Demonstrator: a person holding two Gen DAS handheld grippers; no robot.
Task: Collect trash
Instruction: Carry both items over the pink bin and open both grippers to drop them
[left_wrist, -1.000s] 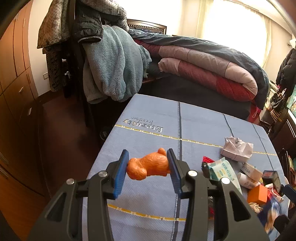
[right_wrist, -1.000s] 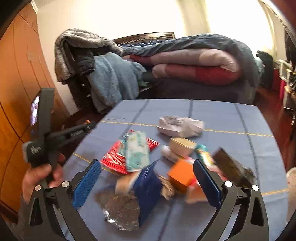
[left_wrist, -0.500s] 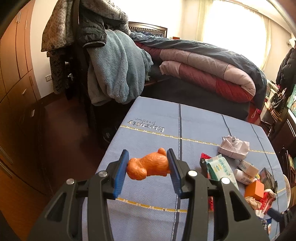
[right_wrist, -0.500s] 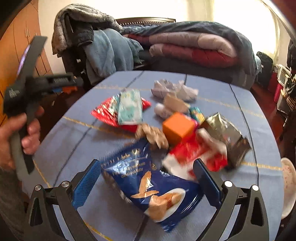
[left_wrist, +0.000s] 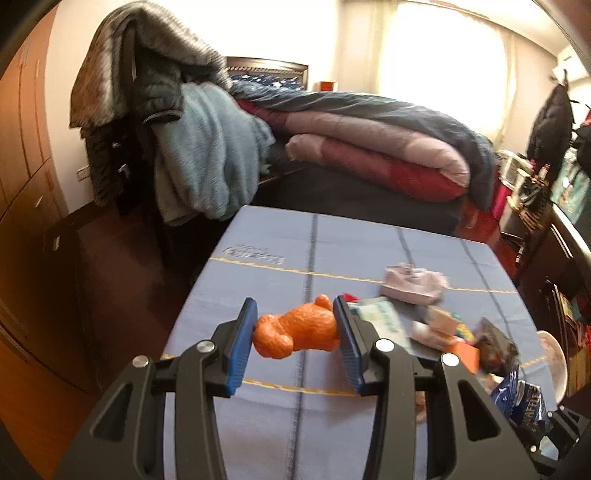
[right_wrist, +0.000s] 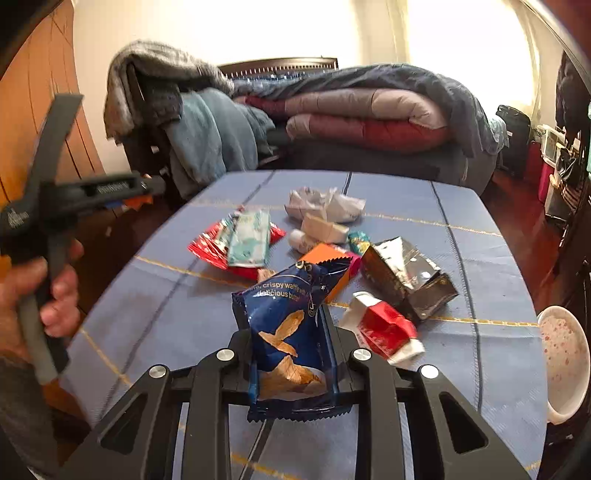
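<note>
My left gripper (left_wrist: 295, 332) is shut on an orange toy bear (left_wrist: 297, 330) and holds it above the left part of the blue tablecloth (left_wrist: 280, 280). My right gripper (right_wrist: 290, 350) is shut on a blue wafer snack bag (right_wrist: 291, 321), lifted off the cloth. Trash lies in a heap beyond it: a red wrapper with a pale green wipes pack (right_wrist: 249, 238) on top, crumpled white paper (right_wrist: 325, 203), an orange box (right_wrist: 321, 254), a silver foil bag (right_wrist: 406, 278) and a red-and-white wrapper (right_wrist: 384, 330). The left gripper also shows in the right wrist view (right_wrist: 142, 188).
A white bowl (right_wrist: 565, 363) sits at the table's right edge. A chair draped with clothes (left_wrist: 184, 140) stands beyond the table's far left corner, a bed with folded quilts (left_wrist: 376, 147) behind. Wooden cabinets (left_wrist: 26, 166) line the left wall.
My right gripper has closed on the blue snack bag and lifted it. The left gripper still holds the orange bear and has drifted slightly back and up.
</note>
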